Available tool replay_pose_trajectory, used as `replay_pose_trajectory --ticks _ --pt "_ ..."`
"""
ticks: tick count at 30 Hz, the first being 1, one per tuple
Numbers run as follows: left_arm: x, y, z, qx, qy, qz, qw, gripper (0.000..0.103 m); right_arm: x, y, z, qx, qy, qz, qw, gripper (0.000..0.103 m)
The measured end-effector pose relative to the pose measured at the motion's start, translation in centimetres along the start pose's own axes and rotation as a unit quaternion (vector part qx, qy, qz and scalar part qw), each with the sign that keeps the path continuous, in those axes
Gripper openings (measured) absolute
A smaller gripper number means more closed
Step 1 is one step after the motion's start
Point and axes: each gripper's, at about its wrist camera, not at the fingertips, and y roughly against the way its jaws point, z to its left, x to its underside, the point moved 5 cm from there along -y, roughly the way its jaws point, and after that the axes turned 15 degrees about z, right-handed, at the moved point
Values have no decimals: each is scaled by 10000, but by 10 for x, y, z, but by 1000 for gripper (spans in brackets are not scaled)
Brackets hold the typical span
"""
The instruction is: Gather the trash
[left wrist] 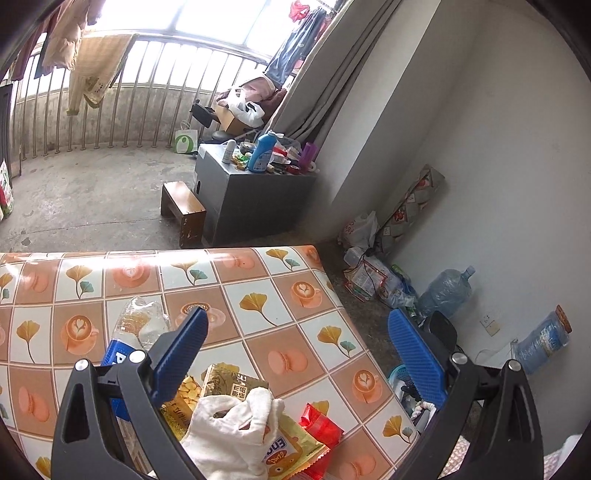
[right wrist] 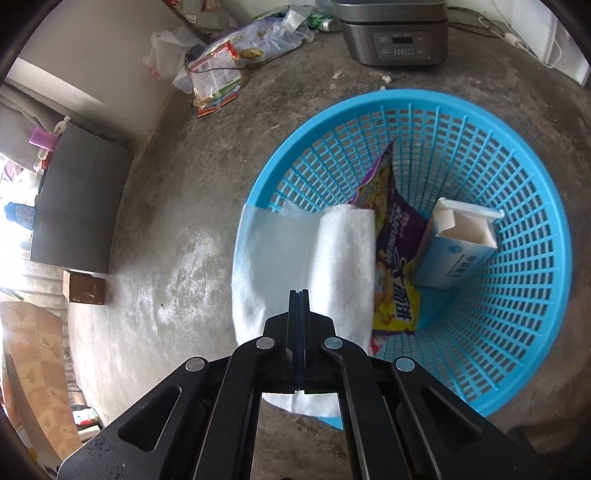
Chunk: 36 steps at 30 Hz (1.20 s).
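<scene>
My right gripper (right wrist: 299, 295) is shut on a white paper towel (right wrist: 295, 258) and holds it over the near rim of a blue plastic basket (right wrist: 517, 177) on the floor. In the basket lie a purple and yellow snack bag (right wrist: 397, 258) and an opened white and blue carton (right wrist: 454, 254). My left gripper (left wrist: 295, 332) is open and empty above the patterned table (left wrist: 258, 288). Below it lie a crumpled white tissue (left wrist: 229, 432), a red wrapper (left wrist: 319, 428), a gold box (left wrist: 231, 384), snack packets (left wrist: 284, 450) and a crushed clear bottle (left wrist: 136, 328).
A grey appliance (right wrist: 393, 33) stands on the concrete floor beyond the basket, with bags and packets (right wrist: 218, 70) by the wall. A grey cabinet (left wrist: 251, 195) with bottles and a small wooden stool (left wrist: 183, 210) stand beyond the table. Water jugs (left wrist: 447, 291) lie by the wall.
</scene>
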Motion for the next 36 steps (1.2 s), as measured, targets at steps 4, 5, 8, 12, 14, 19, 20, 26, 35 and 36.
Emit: replay_pose_trajectory --ticks 4,5,8,12,14,19,20,26,35,36 --pt "2 2 -1 19 -28 -13 10000 96 2 -3 -4 -547 -128 354 9978 6" --pt "2 2 -1 21 -25 -7 10000 96 2 -4 -3 -597 -153 379 9974 18" --pt "4 3 -1 28 10 10 10000 96 3 -15 2 -632 -276 429 9967 52" --pt "6 4 0 -15 8 17 10000 96 6 -36 -3 -823 -661 706 9919 50" --pt "5 4 1 -33 31 31 10000 96 7 -42 -4 -823 -680 783 9912 39" --pt "4 2 3 -77 63 60 9999 96 8 -47 -10 -931 -736 854 9893 6" --pt "4 1 2 -72 71 70 9999 96 9 -48 -10 -949 -734 851 9891 4" --pt "3 -1 0 -65 42 80 9999 96 11 -43 -8 -611 -451 701 9946 0" --pt "5 -4 1 -34 74 100 9999 96 17 8 -12 -824 -32 152 9965 0" --pt "5 -4 1 -26 83 99 9999 96 17 15 -14 -840 -44 72 9964 0"
